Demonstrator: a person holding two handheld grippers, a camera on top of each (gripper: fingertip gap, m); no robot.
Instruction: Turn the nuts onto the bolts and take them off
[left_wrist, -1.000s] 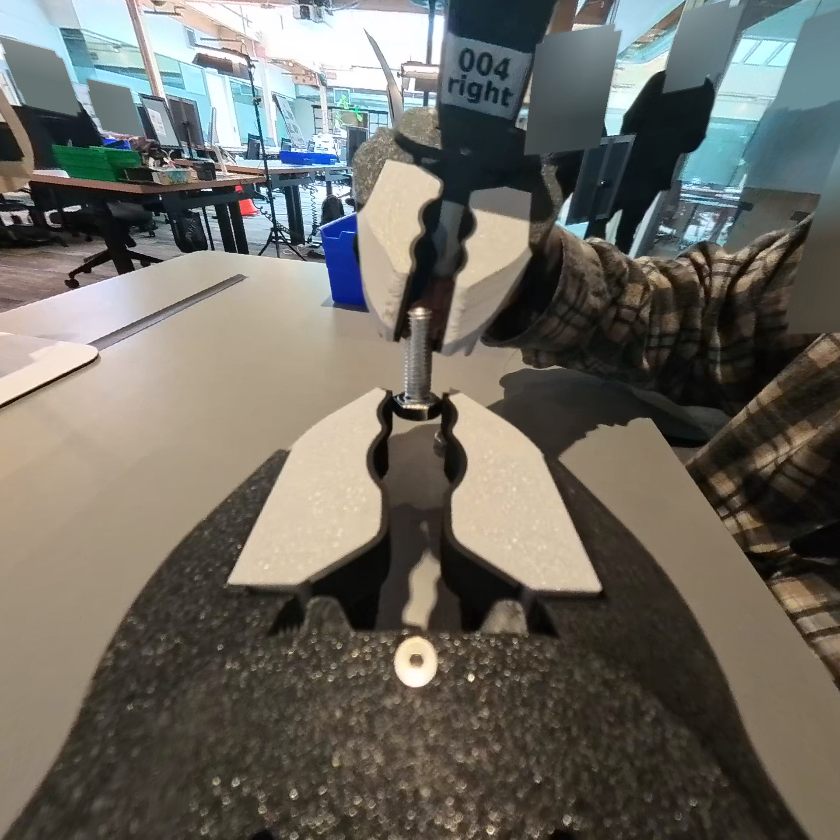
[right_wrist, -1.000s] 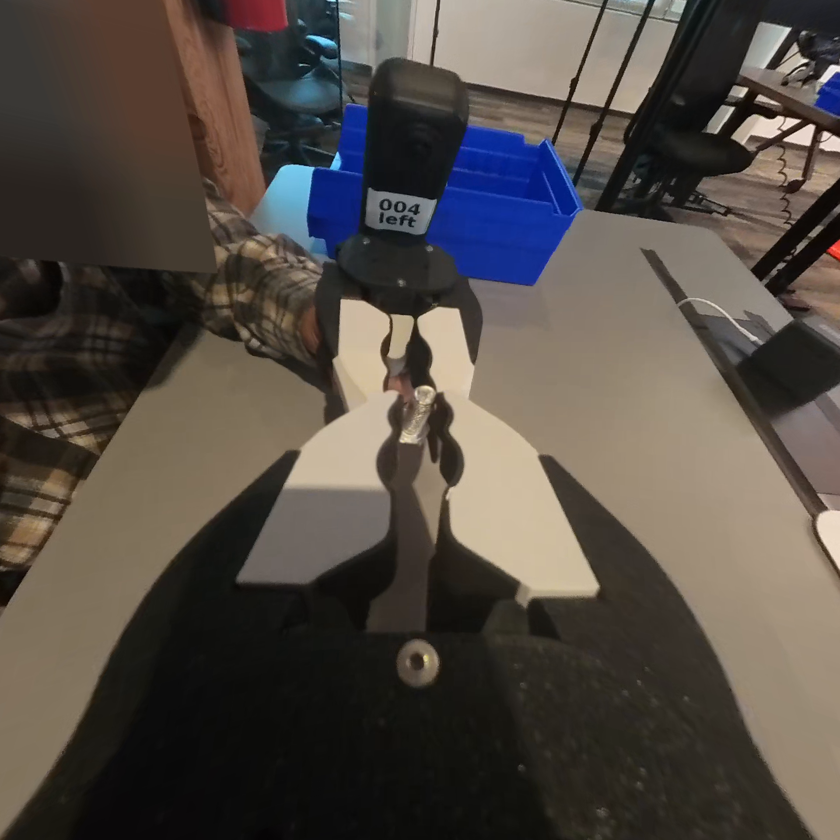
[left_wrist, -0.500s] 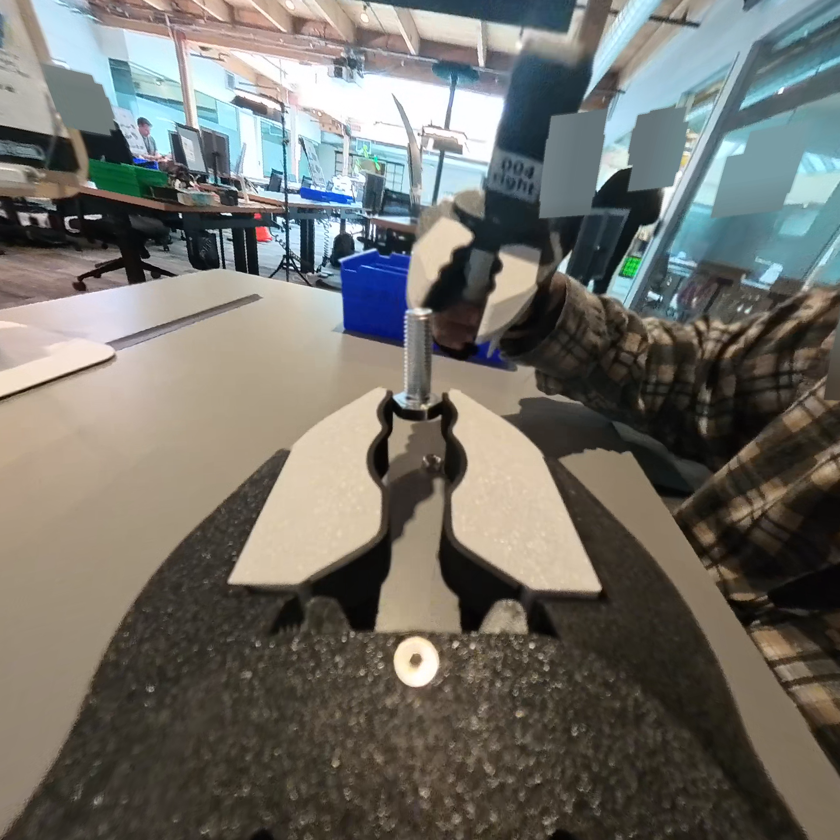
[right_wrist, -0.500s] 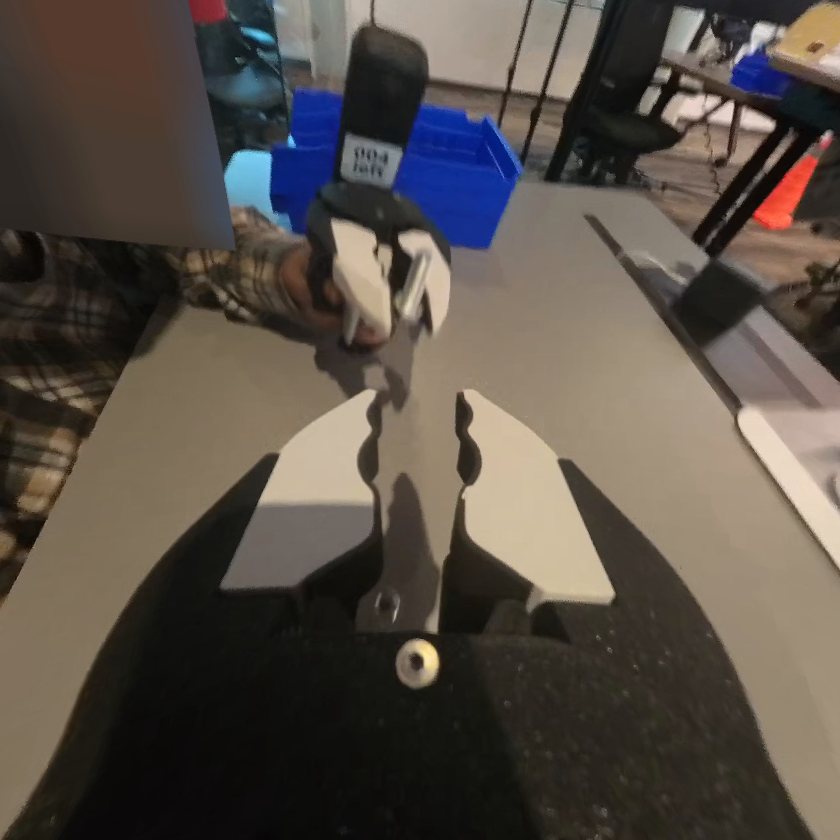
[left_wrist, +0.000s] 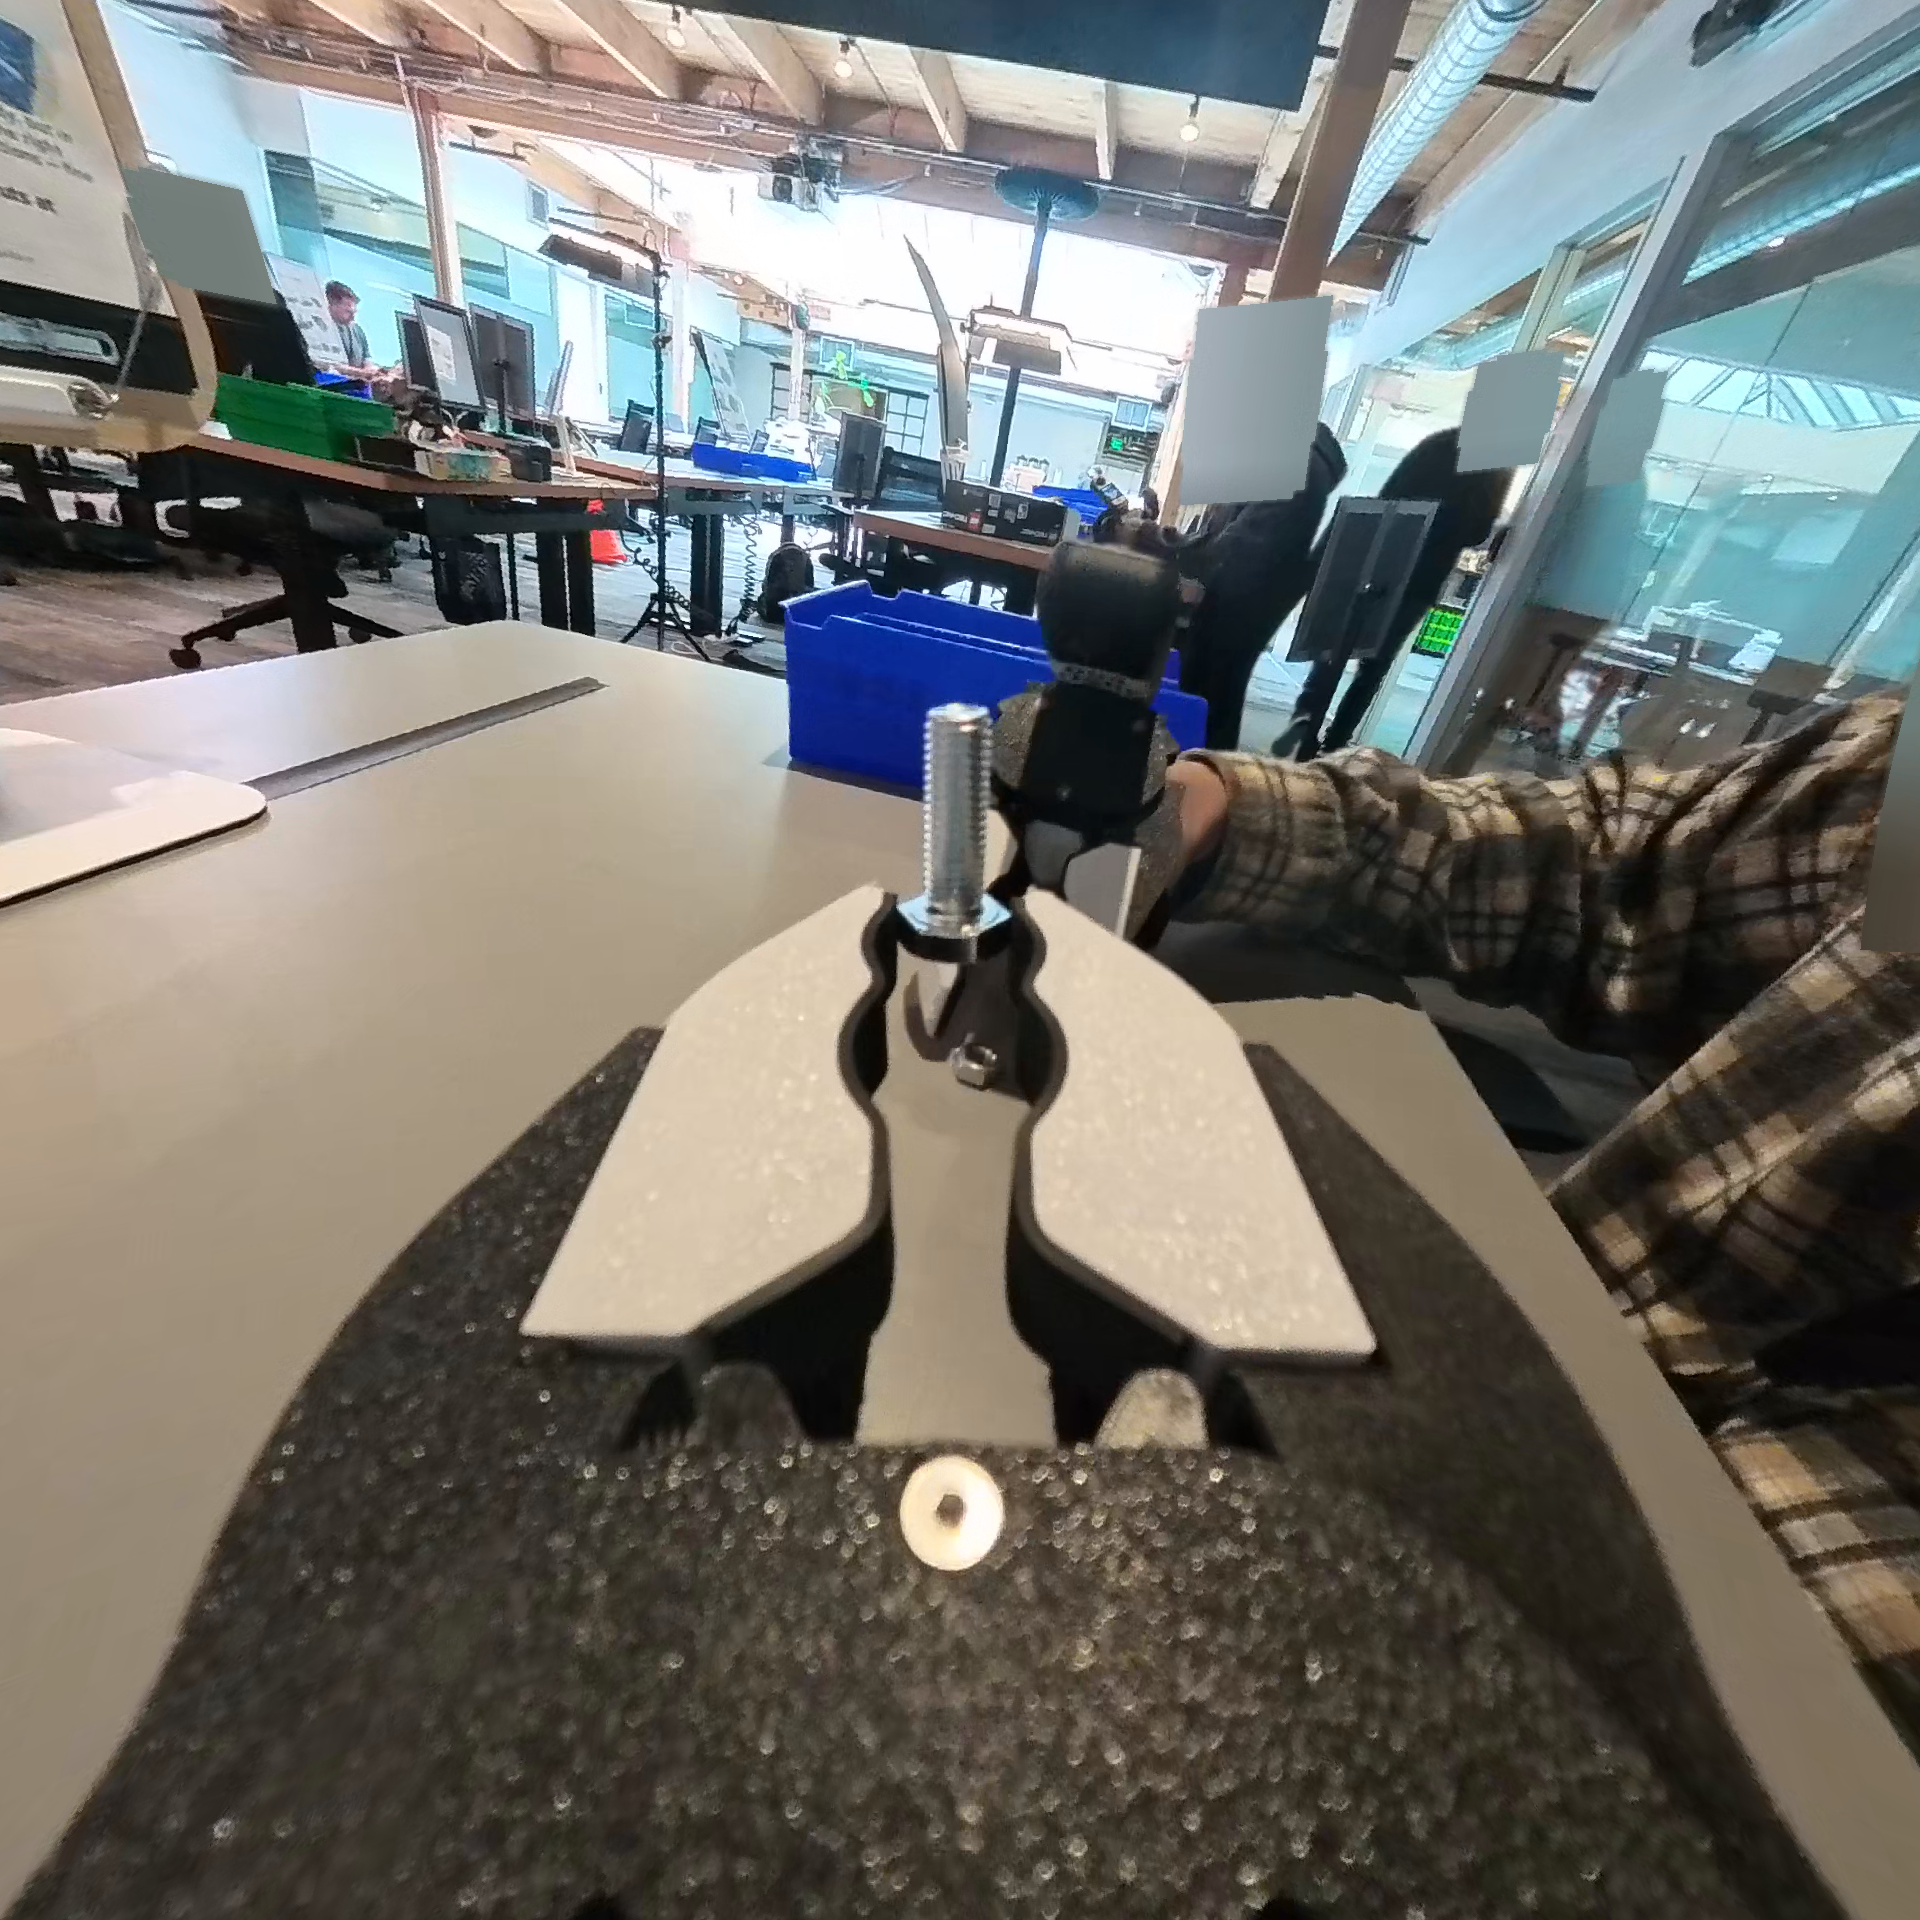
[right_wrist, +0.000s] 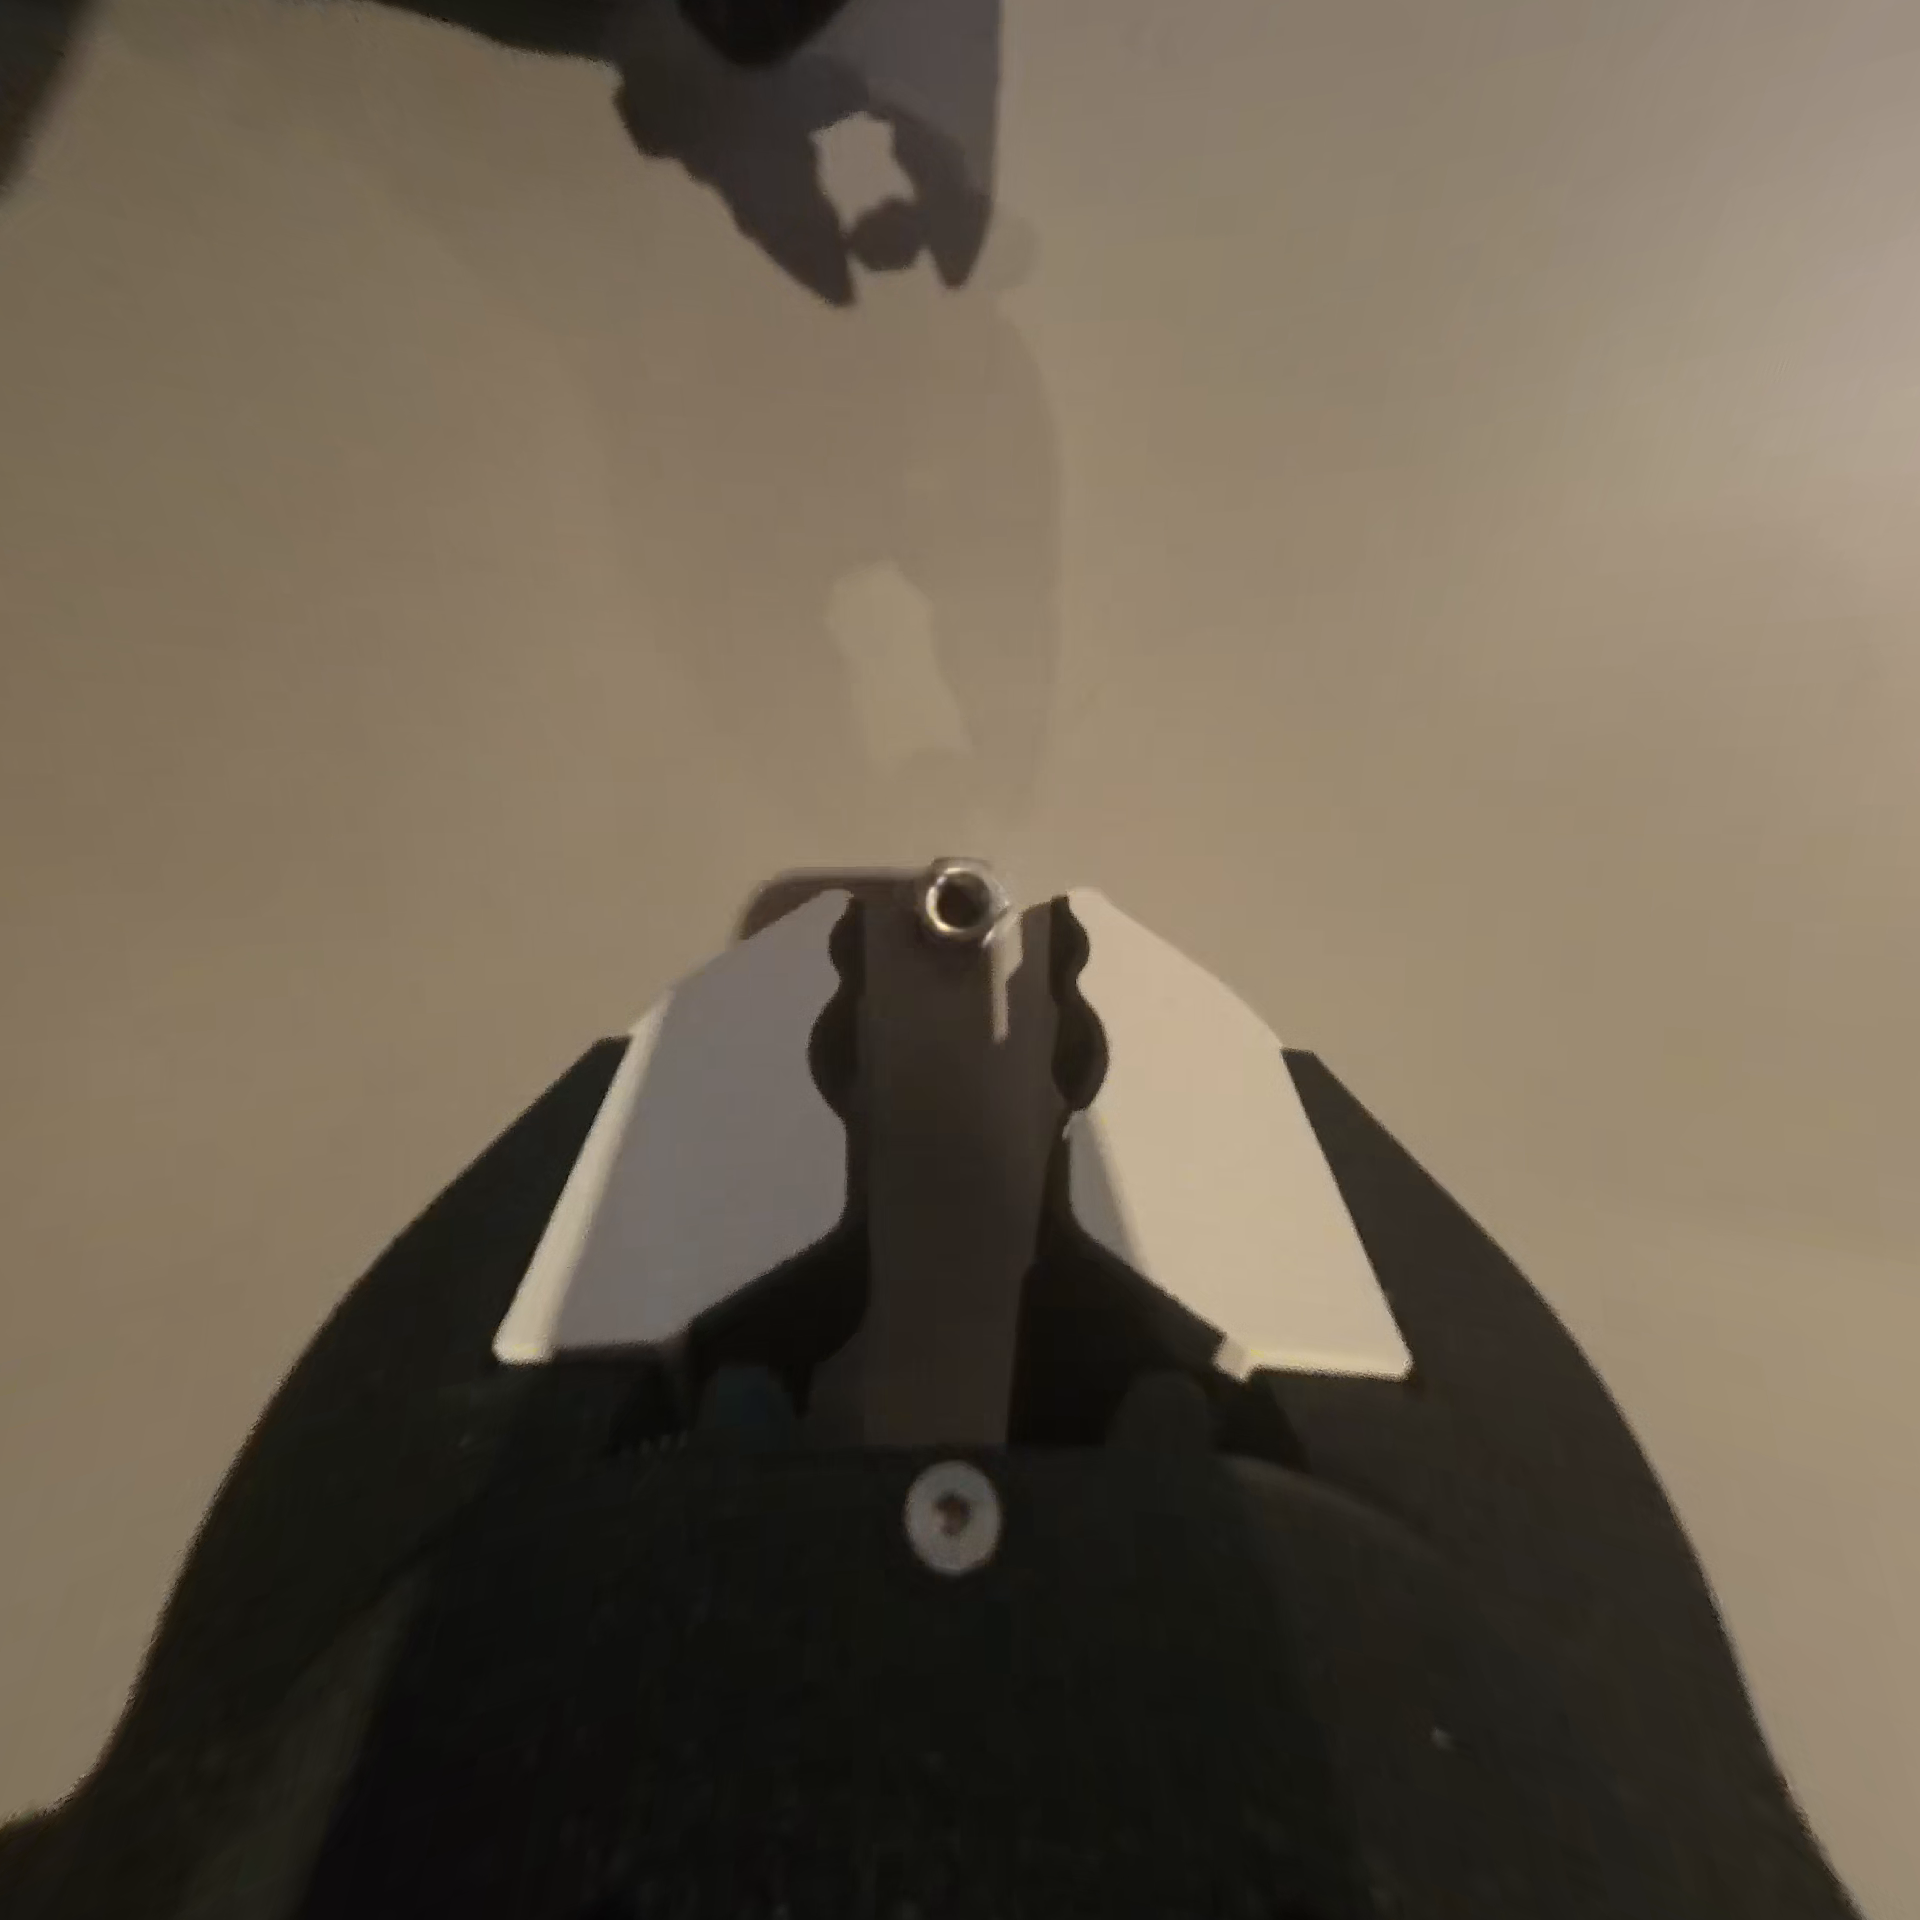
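Observation:
My left gripper (left_wrist: 951, 925) is shut on the hex head of a silver bolt (left_wrist: 958, 800), and the threaded shank stands upright above the fingertips. A small silver nut (left_wrist: 974, 1065) lies on the grey table (left_wrist: 416, 987) just beyond and below the bolt. My right gripper (right_wrist: 956, 920) points straight down at the table, open, with the nut (right_wrist: 958, 902) lying between its fingertips and not pinched. The right gripper's black body (left_wrist: 1101, 727) shows behind the bolt, held by a hand in a plaid sleeve (left_wrist: 1507, 883).
A blue bin (left_wrist: 894, 675) stands at the table's far edge behind the grippers. A white pad (left_wrist: 104, 821) lies at the far left. In the blurred right wrist view, a dark shape (right_wrist: 810, 156) sits at the top, either the left gripper or its shadow.
My right gripper let go of the bolt's shank, opened, drew back, then swung down over the nut on the table. My left gripper kept hold of the bolt.

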